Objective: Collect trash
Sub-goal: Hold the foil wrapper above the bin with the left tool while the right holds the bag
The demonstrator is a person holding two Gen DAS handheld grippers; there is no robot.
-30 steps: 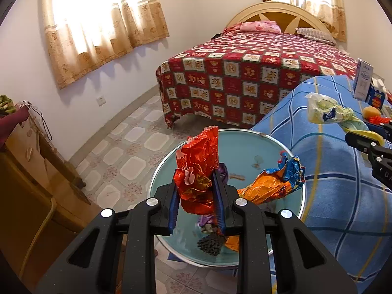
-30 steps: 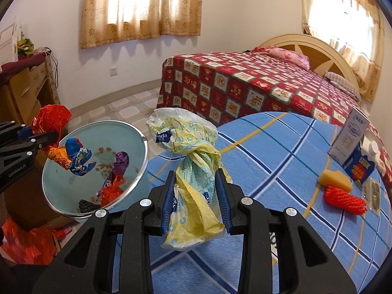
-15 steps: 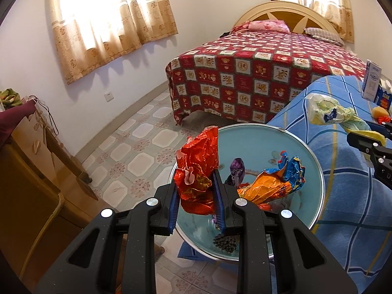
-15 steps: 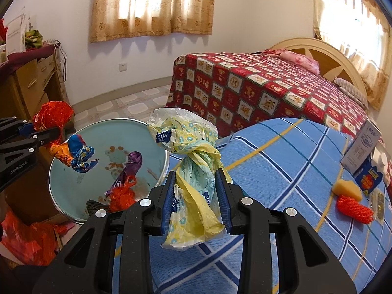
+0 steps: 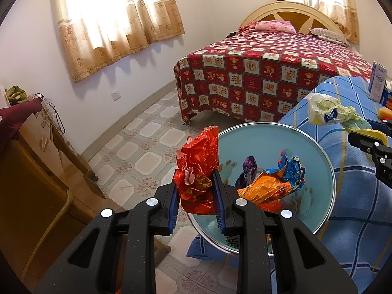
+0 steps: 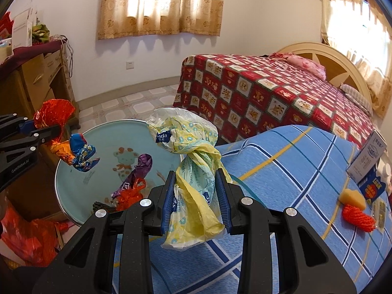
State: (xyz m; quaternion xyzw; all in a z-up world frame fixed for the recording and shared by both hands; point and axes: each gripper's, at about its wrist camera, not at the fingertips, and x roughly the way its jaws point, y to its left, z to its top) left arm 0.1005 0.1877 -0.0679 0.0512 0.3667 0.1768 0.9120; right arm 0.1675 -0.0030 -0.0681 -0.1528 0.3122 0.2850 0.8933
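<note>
**Both hands loaded, wrappers held over the round glass tabletop**

Room stock, largest first, as I read it from my two wrist feeds:

- Bed with red patchwork cover [image 5: 257,73], well apart from my work.
- Blue striped bedspread [image 6: 281,171], just beside the tabletop. On it, at the far side: a white carton [image 6: 367,156], a yellow sponge [image 6: 352,197] and an orange net [image 6: 357,218] touching the sponge.
- Round glass tabletop [image 5: 318,142]. It carries loose trash: a purple wrapper [image 6: 137,171], an orange scrap [image 6: 128,196] and a small dark object at the near rim that I cannot identify.
- Red plastic bag [image 6: 27,240] low beside the tabletop; in my judgement the likely bin, though its mouth is not in view.
- Left gripper [image 5: 196,196]: jaws clenched on a crumpled red foil wrapper [image 5: 198,164]. An orange-and-blue wrapper [image 5: 272,183] hangs beside it; I cannot tell whether the jaws pinch it too.
- Right gripper [image 6: 196,201]: jaws clenched on a knotted yellow plastic bag [image 6: 188,152], held above the bedspread edge.

Handling note: I carry both loads to the bin without relaxing either grip. Foil springs and film slips, so I would keep the jaws tight, keep the two grippers apart, and let go only when each load hangs directly over the opening.
</note>
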